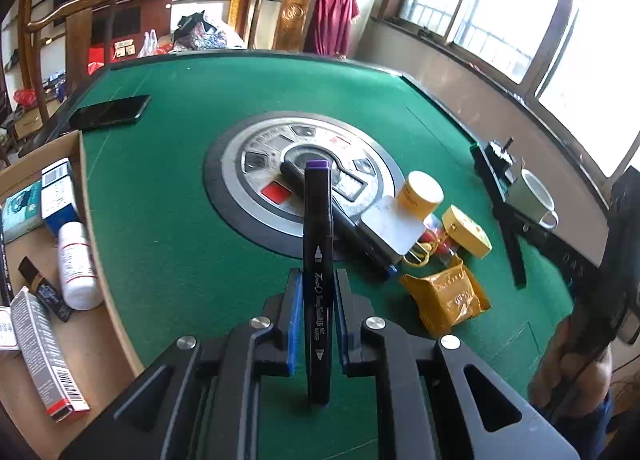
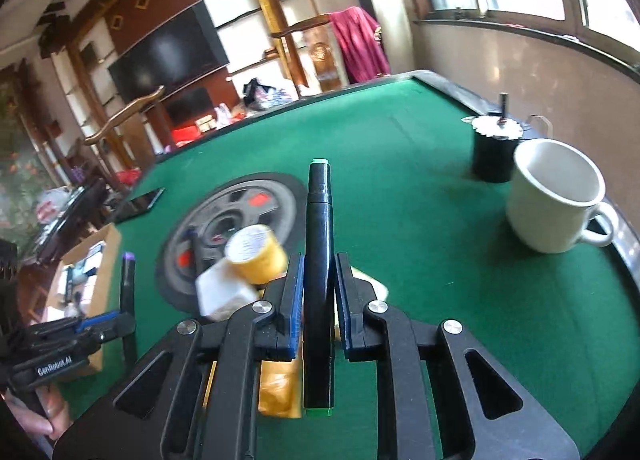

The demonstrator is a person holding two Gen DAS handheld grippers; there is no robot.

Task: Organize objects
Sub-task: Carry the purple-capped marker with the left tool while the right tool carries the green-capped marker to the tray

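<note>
My left gripper [image 1: 317, 280] is shut on a black marker with a purple cap [image 1: 318, 244], held above the green table. It also shows in the right wrist view [image 2: 127, 292] at the left. My right gripper [image 2: 318, 264] is shut on a black marker with a green cap [image 2: 319, 244], held above the table. A cardboard box [image 1: 96, 324] at the left edge holds several small boxes and a white bottle [image 1: 77, 264]. A pile lies right of the table's centre: a yellow-lidded jar [image 1: 419, 190], a yellow orange packet [image 1: 446, 296], a yellow box [image 1: 470, 232] and a white card [image 1: 394, 226].
A white mug [image 2: 554, 196] and a black pot [image 2: 494, 150] stand at the table's right edge. A black phone [image 1: 110, 112] lies at the far left. A round control panel [image 1: 304, 176] sits in the middle of the green table [image 1: 192, 244]. Wooden chairs stand behind.
</note>
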